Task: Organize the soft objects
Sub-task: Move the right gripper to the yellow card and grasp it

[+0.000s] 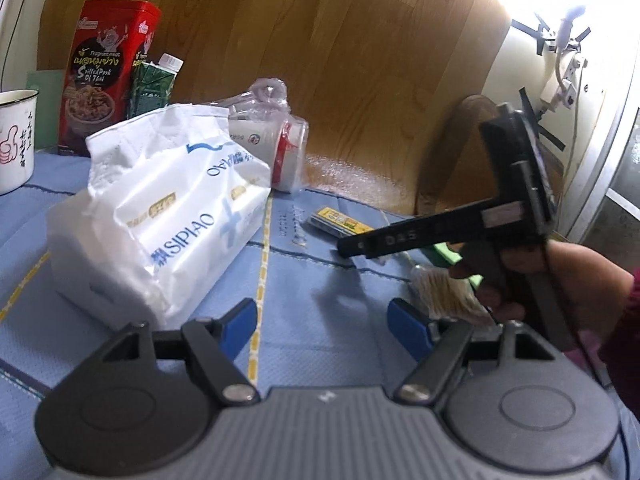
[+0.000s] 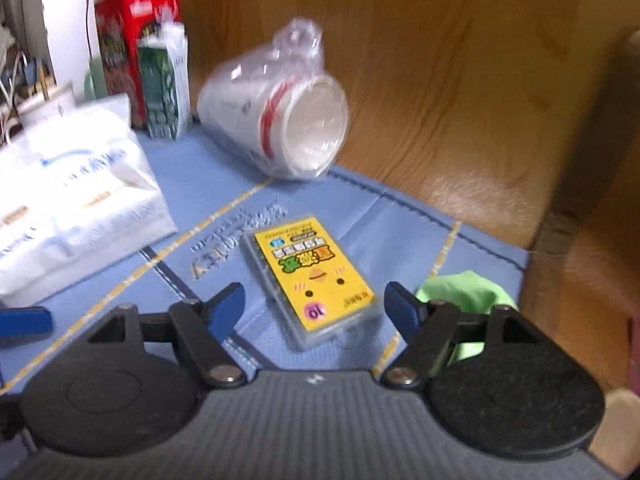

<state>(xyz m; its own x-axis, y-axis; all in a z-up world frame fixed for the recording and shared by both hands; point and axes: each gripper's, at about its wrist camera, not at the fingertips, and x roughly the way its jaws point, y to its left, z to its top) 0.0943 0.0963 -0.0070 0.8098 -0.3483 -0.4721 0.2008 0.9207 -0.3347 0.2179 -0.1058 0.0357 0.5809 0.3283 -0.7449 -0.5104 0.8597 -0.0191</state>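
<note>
A white SIPIAO tissue pack [image 1: 160, 216] lies on the blue cloth [image 1: 320, 320], left of my open, empty left gripper [image 1: 324, 326]; it also shows in the right wrist view [image 2: 68, 208]. A bagged stack of paper cups [image 2: 280, 120] lies on its side at the back, seen too in the left wrist view [image 1: 276, 140]. A green soft cloth [image 2: 464, 292] sits by the right fingertip of my open, empty right gripper [image 2: 316, 308], which hovers over a yellow card pack [image 2: 316, 276]. The right gripper's body [image 1: 516, 208] shows in the left wrist view.
A red snack tin [image 1: 108, 76] and a green carton [image 1: 154, 84] stand at the back left. A white mug [image 1: 16, 136] is at the far left. A cotton swab bundle [image 1: 444, 292] lies near the hand. A wooden wall [image 2: 440, 60] backs the table.
</note>
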